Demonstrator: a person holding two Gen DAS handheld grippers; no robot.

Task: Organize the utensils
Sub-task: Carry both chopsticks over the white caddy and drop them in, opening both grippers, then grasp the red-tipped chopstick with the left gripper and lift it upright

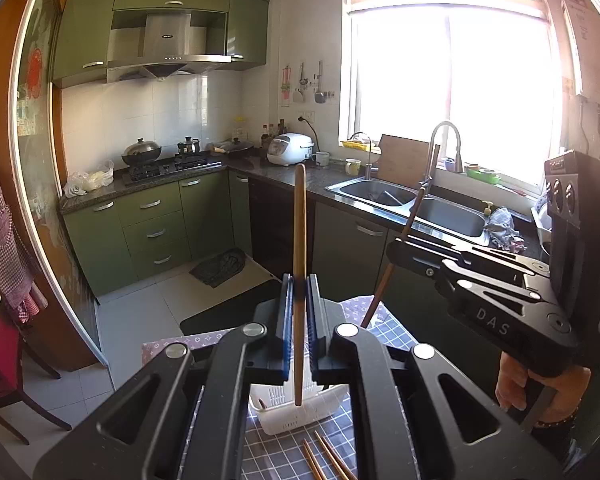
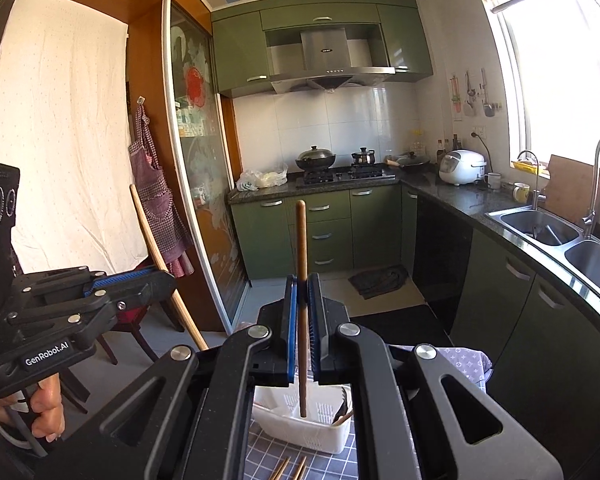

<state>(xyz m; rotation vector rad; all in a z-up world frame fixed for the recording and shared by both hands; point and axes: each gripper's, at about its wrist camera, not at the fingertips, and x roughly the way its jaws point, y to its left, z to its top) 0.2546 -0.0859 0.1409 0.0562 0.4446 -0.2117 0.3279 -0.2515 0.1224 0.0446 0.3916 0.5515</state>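
The left gripper (image 1: 299, 308) clamps a pale wooden stick (image 1: 299, 240) upright above the white slotted plastic basket (image 1: 300, 416) on the grid-patterned tablecloth (image 1: 276, 456). The right gripper (image 2: 304, 312) pinches a darker brown wooden stick (image 2: 302, 264), its lower end inside the basket. Loose chopsticks (image 1: 320, 458) lie just before the basket.

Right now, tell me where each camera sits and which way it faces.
Left wrist: sits on the left tool, looking along its fingers over the white basket toward the kitchen stove and sink; the tool is shut on a light chopstick; the right tool and hand show at right.
Right wrist: sits on the right tool, facing the stove; it is shut on a dark chopstick; the left tool shows at left.
Shared: basket, loose chopsticks, stove, sink.
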